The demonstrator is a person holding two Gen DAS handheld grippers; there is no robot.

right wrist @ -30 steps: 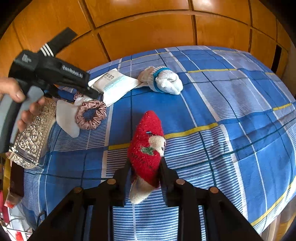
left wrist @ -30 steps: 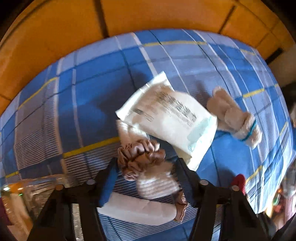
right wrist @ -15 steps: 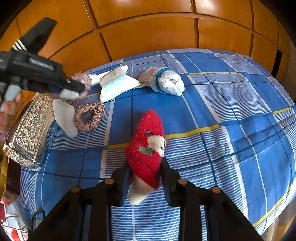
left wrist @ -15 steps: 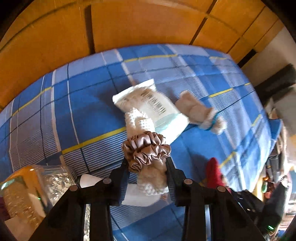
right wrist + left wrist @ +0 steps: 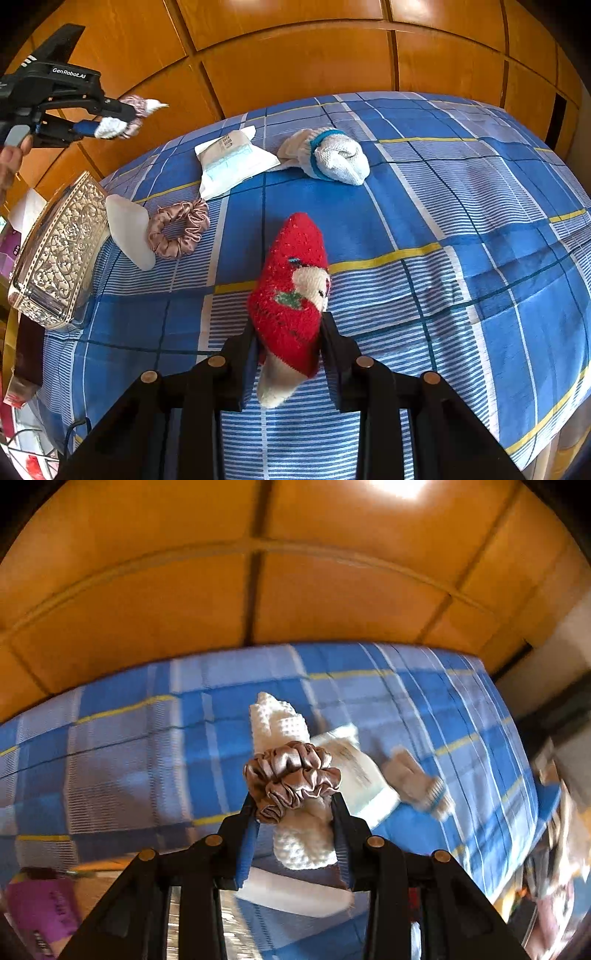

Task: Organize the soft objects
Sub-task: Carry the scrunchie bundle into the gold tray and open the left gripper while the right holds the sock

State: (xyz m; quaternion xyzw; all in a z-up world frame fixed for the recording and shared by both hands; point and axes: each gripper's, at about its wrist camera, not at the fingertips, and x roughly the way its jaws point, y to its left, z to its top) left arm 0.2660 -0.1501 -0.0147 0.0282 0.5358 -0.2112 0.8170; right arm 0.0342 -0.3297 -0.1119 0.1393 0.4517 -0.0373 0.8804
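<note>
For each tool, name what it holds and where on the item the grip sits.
Left tool: white knit cloth wrapped by a scrunchie, gripped at the scrunchie. Right tool: red sock, near its cream end.

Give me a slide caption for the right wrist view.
Right hand-held gripper clamps red sock on blue plaid bedspread; left hand-held gripper lifts white knit bundle.

The left gripper [image 5: 293,805] is raised with jaws clamped; the right gripper [image 5: 288,332] angles down, jaws clamped.

Two scrunchies [image 5: 178,228] [image 5: 292,778], two socks [image 5: 289,295] [image 5: 328,155], one packet [image 5: 231,159], one box [image 5: 55,251].
</note>
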